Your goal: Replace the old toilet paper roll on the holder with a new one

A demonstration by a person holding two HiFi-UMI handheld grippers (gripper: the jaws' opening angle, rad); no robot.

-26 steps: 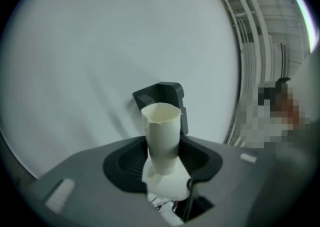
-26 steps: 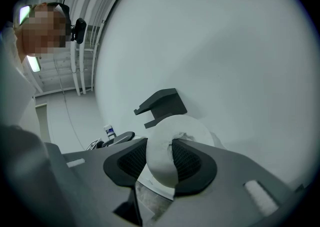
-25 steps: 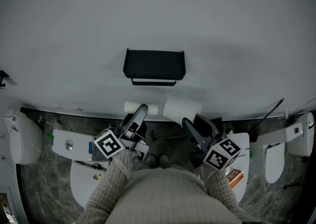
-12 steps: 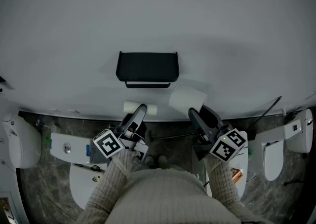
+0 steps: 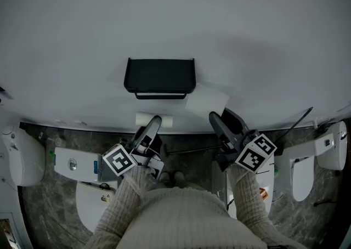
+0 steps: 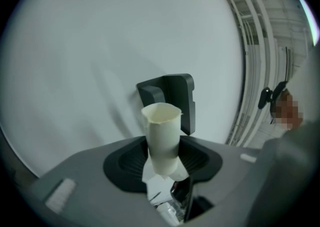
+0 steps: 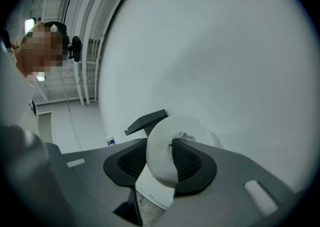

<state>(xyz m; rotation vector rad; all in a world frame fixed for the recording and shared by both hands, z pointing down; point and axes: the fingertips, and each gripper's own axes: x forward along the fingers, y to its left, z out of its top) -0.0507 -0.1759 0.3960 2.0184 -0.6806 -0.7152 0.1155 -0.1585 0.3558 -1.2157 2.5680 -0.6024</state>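
Note:
A black toilet paper holder (image 5: 159,75) hangs on the pale wall, its bar bare. Below it my left gripper (image 5: 153,122) is shut on an empty cardboard tube (image 5: 154,119). In the left gripper view the tube (image 6: 162,136) stands upright between the jaws of the left gripper (image 6: 163,168), with the holder (image 6: 175,96) behind it. My right gripper (image 5: 218,115) is shut on a full white roll (image 5: 207,100), which hangs just right of and below the holder. In the right gripper view the roll (image 7: 165,156) fills the jaws of the right gripper (image 7: 165,173), and the holder (image 7: 146,121) lies to its left.
A white toilet (image 5: 82,179) stands below on the dark marbled floor, with others at the far left (image 5: 19,152) and far right (image 5: 323,154). A thin dark rod (image 5: 299,123) leans at the right wall base. A small orange box (image 5: 262,192) lies by my right arm.
My right gripper has carried the white roll up and to the right, closer to the holder's right end. The left gripper and its tube have hardly moved.

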